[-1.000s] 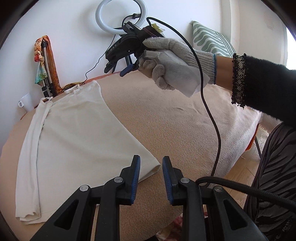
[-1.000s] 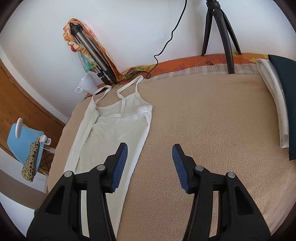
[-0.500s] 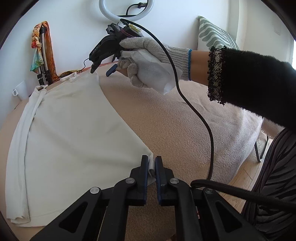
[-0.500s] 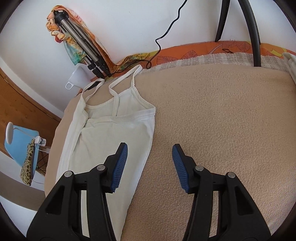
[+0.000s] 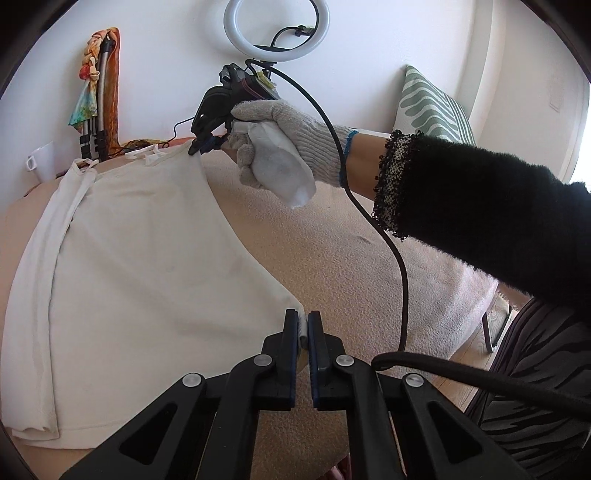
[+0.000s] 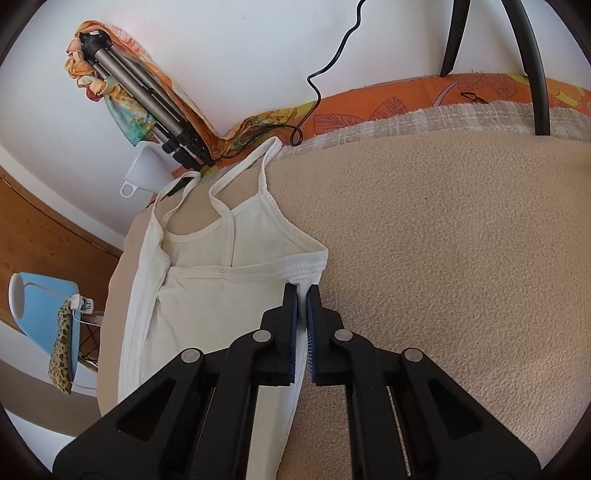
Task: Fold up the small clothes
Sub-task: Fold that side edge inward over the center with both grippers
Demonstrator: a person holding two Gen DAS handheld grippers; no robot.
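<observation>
A cream strappy camisole point(image 5: 140, 266) lies flat on the beige blanket, its left side folded inward. My left gripper point(image 5: 303, 328) is shut on the right bottom hem corner. My right gripper point(image 6: 302, 302) is shut on the top right corner of the camisole point(image 6: 229, 291), just under the armhole seam. It also shows in the left wrist view point(image 5: 201, 146), held by a gloved hand point(image 5: 280, 147) at the far corner of the garment.
A beige blanket point(image 6: 443, 258) covers the surface, with an orange patterned sheet point(image 6: 388, 99) along the wall. A folded tripod with a scarf point(image 6: 147, 99) and a white mug point(image 6: 146, 171) stand at the far left. A ring light point(image 5: 275, 29) and a green striped pillow point(image 5: 428, 103) are behind.
Both grippers have closed: the left on the hem corner, the right, having moved forward and down, on the top corner. Both were open one second ago.
</observation>
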